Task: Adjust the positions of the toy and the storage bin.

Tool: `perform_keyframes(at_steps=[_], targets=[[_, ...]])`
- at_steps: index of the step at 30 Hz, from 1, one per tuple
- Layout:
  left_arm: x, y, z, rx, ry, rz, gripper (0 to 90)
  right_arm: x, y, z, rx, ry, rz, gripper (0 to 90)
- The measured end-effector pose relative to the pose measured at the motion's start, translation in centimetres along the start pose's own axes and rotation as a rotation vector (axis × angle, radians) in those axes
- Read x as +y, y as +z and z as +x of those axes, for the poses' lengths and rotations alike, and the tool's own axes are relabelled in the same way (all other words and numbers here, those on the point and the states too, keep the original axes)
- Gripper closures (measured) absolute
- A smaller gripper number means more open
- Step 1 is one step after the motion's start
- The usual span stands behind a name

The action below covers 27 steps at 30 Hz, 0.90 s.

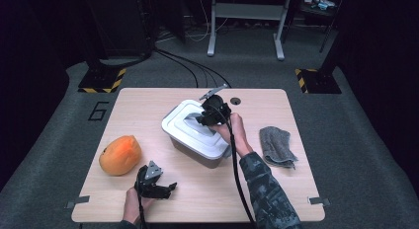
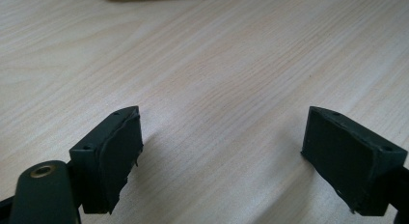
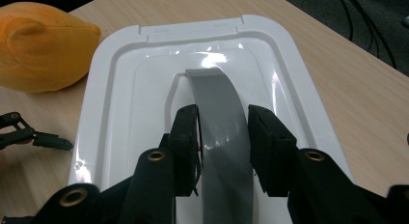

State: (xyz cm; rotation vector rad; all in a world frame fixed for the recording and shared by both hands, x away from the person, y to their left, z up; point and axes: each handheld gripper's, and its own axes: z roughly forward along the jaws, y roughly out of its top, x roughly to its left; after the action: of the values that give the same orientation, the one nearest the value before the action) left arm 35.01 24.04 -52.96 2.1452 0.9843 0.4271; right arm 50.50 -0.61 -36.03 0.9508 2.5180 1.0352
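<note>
Handle: a grey arched strap [image 3: 217, 118] set in the middle recess of the lid, its long axis running away from the right gripper's camera, toward the lid's far edge.
Lid: white, glossy, with rounded corners [image 3: 120, 89], seated flat on the box; the handle rises from its centre.
Box: a grey tub with the white lid [image 1: 190, 121] on it, standing near the middle of the counter, turned at an angle to the counter's edges.
Right gripper: [image 3: 223, 137] straddles the handle, one jaw on each long side of the strap; the jaws look pressed to its edges, so it is judged to be grasping the handle. In the high view it sits over the lid [image 1: 213, 113], reached in from the box's right.
Key relation: the jaws close across the strap's width, at right angles to its long axis; a lift would go straight up from the lid's centre.
Left gripper: [image 2: 222, 147] released, jaws wide apart over bare wood with nothing between them; it rests near the counter's front edge [image 1: 157, 185], well apart from the box.
Nearer hand: the right; the left lies farther off.
Orange fruit: [image 1: 120, 155] left of the box, near the left gripper.
Grey cloth: [image 1: 276, 146] crumpled, right of the box.
Counter: pale wood [image 1: 148, 105].
</note>
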Motion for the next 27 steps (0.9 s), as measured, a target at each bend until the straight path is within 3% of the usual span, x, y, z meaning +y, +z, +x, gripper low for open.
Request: perform_keyframes(at_steps=[27], targets=[[0.0, 0.1, -0.1, 0.015, -0.006, -0.014, 13.9, 0.7, 1.2, 2.3, -0.086, 0.11, -0.017, 66.1]])
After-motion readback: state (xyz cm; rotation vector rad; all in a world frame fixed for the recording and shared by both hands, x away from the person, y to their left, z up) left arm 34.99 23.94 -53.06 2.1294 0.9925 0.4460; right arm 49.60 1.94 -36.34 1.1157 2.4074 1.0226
